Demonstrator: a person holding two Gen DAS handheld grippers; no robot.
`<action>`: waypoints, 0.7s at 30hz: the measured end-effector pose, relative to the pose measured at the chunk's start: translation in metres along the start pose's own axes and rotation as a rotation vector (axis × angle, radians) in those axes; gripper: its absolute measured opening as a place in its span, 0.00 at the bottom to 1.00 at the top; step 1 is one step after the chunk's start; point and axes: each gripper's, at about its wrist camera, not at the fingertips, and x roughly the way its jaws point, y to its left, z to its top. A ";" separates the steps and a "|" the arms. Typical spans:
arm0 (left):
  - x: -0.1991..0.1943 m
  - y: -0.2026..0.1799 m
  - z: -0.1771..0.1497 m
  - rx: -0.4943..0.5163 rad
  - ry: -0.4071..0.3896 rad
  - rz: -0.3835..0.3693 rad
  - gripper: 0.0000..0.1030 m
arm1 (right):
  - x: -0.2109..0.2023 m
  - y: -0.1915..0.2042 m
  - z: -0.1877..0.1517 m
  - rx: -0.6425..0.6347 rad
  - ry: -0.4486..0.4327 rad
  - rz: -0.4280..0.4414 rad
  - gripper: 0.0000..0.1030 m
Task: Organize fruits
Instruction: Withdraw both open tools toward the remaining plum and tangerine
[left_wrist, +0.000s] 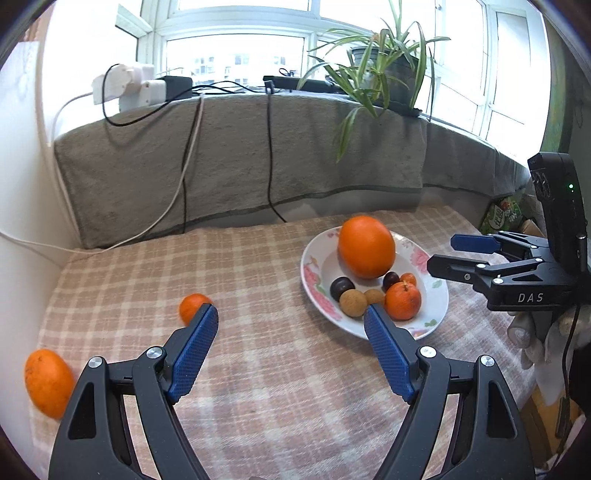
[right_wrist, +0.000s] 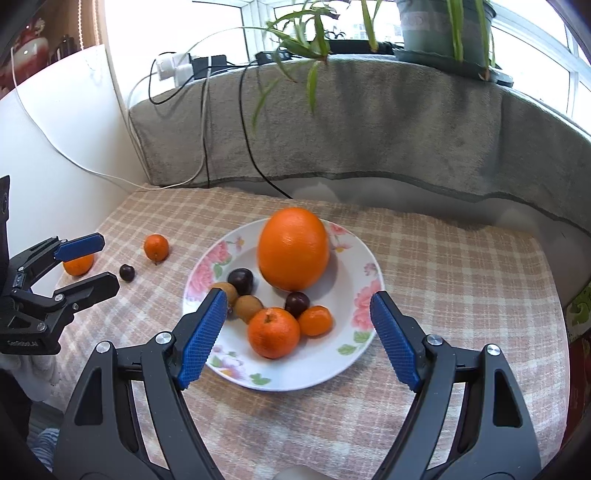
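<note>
A white floral plate (right_wrist: 358, 266) (left_wrist: 436, 291) on the checked tablecloth holds a large orange (right_wrist: 293, 248) (left_wrist: 365, 246), two small tangerines (right_wrist: 273, 333), two dark plums (right_wrist: 241, 280) and two brown longans (right_wrist: 249, 307). Loose on the cloth lie a small tangerine (right_wrist: 156, 247) (left_wrist: 192, 306), a dark plum (right_wrist: 127, 273) and another tangerine (right_wrist: 78, 264) (left_wrist: 48, 382). My left gripper (left_wrist: 291, 325) (right_wrist: 94, 262) is open and empty above the cloth, left of the plate. My right gripper (right_wrist: 298, 312) (left_wrist: 443, 254) is open and empty over the plate's near edge.
A grey towel (left_wrist: 229, 162) covers the ledge behind the table, with cables (left_wrist: 269, 147) hanging down it. A power strip with chargers (left_wrist: 140, 86) and a potted spider plant (left_wrist: 384, 70) stand on the sill. A white wall (right_wrist: 55, 140) borders the table's left side.
</note>
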 end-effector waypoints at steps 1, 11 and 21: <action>-0.002 0.004 -0.002 -0.006 -0.001 0.006 0.79 | 0.000 0.002 0.001 -0.002 -0.001 0.005 0.80; -0.020 0.037 -0.019 -0.071 -0.002 0.063 0.79 | 0.008 0.033 0.011 -0.041 0.000 0.060 0.80; -0.024 0.074 -0.036 -0.164 0.008 0.098 0.79 | 0.027 0.066 0.019 -0.087 0.028 0.125 0.80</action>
